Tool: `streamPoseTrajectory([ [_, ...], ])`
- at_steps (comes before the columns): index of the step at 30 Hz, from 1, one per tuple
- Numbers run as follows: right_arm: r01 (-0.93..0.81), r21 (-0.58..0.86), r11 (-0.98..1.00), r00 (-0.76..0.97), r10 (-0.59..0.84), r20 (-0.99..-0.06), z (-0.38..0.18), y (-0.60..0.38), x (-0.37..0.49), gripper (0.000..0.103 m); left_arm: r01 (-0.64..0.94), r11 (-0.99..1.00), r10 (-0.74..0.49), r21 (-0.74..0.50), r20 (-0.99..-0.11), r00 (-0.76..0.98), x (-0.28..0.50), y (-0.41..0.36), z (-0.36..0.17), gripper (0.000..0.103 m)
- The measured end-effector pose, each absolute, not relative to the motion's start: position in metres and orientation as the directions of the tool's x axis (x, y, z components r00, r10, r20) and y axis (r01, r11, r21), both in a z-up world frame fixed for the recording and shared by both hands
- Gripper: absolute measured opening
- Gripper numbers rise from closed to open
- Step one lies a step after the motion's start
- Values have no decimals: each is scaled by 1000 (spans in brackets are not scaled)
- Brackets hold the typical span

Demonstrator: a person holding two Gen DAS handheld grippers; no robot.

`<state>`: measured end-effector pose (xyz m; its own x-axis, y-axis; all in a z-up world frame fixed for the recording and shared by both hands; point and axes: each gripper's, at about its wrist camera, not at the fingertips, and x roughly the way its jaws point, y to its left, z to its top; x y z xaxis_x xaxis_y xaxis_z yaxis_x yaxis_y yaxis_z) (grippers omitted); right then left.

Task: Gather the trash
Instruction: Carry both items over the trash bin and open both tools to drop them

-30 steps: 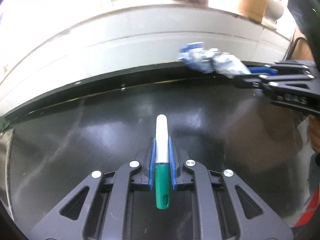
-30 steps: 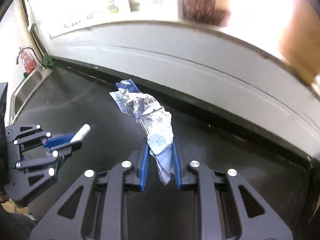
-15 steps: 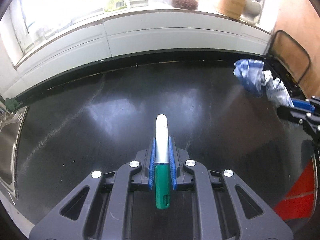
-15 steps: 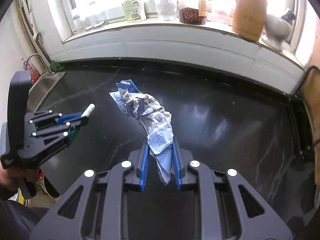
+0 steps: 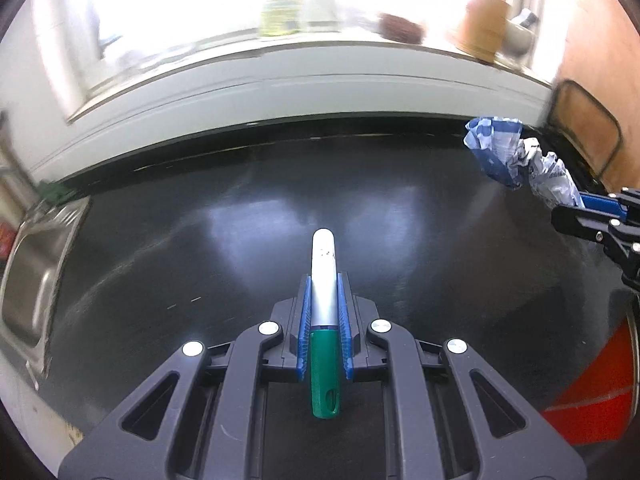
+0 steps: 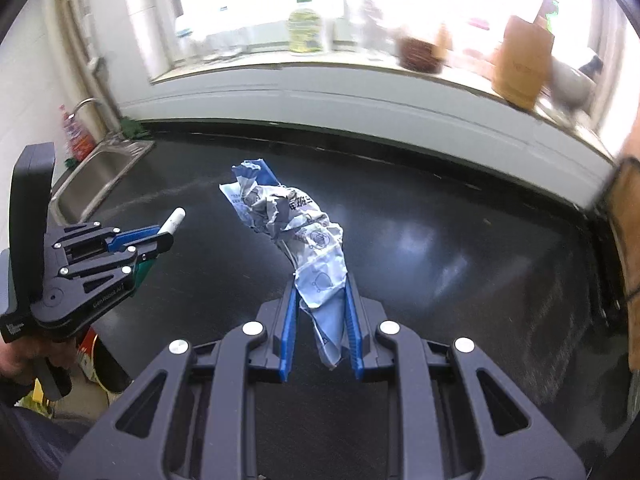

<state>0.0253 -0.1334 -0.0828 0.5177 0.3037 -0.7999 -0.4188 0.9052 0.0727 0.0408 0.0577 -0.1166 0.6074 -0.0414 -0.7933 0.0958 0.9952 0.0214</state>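
Note:
My left gripper (image 5: 324, 292) is shut on a marker (image 5: 324, 276) with a white barrel and green cap, held above the black countertop (image 5: 240, 220). My right gripper (image 6: 320, 304) is shut on a crumpled blue-and-white paper wrapper (image 6: 292, 224), also held above the counter. In the left wrist view the wrapper (image 5: 516, 156) and the right gripper (image 5: 580, 208) show at the far right. In the right wrist view the left gripper (image 6: 160, 236) with the marker (image 6: 174, 218) shows at the left.
A steel sink (image 5: 36, 268) lies at the counter's left end, also in the right wrist view (image 6: 100, 168). A white sill (image 6: 360, 80) behind holds a bottle (image 6: 305, 28), jars and a wooden block (image 6: 520, 64). A red object (image 5: 592, 384) sits below the counter's right edge.
Both grippers have pulled back and up from the back wall, so more of the counter and the sill shows. Each still holds its item.

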Motion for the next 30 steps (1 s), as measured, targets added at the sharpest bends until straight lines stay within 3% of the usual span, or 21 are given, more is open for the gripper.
streamPoseTrajectory([
  [15,-859,170,483,156,563,-811,-107,157,-35,22,-490,872,306,22,-805,508,-116,274,-140,12],
  [23,-933,228,278,-54,519,-853,-148,284,-115,22,-713,701,369,-17,-847,383,-229,369,-188,12],
  [30,-944,234,231,-116,431,-895,-191,342,-156,22,-757,652,360,-45,-860,361,-271,406,-228,12],
])
